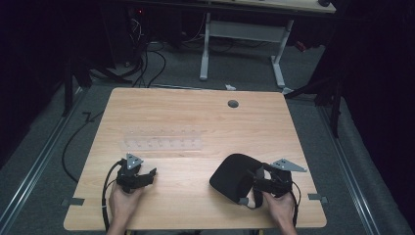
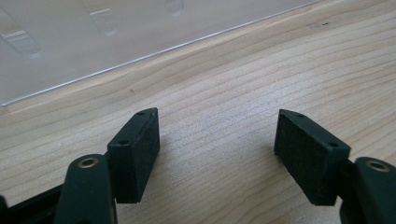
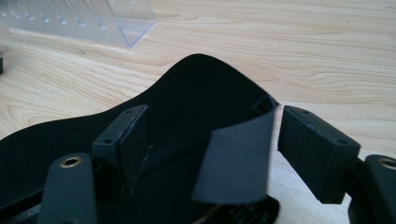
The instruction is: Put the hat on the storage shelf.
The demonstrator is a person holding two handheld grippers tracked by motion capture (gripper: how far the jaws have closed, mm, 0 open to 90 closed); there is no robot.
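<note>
- My right gripper (image 1: 258, 182) sits at the near right of the table (image 1: 195, 117), its jaws spread wide with a black mouse-pad-like flap, the black pad (image 1: 234, 177), between them. In the right gripper view a curled strip of the black pad (image 3: 236, 158) stands in the gap; I can't see either jaw pressing on it, so I read the grip as released.
- My left gripper (image 1: 147, 175) rests at the near left, jaws parted over bare wood, nothing between them.
- The black pad lies flat on the near right part of the table, just beside the right gripper, one edge curled up.
- As I judge it, the pad has been set down and let go; what remains is pulling the right jaws clear of that curled edge.
- A clear plastic rack (image 1: 161, 142) lies across the middle of the table, well apart from the pad; it appears untouched.
- The surface is pale wood grain with a grey cable port (image 1: 233, 104) at the far side.
- Beyond it: grey carpet, loose cables (image 1: 147, 63), and a white-legged desk (image 1: 242, 29) in a dark room.
</note>
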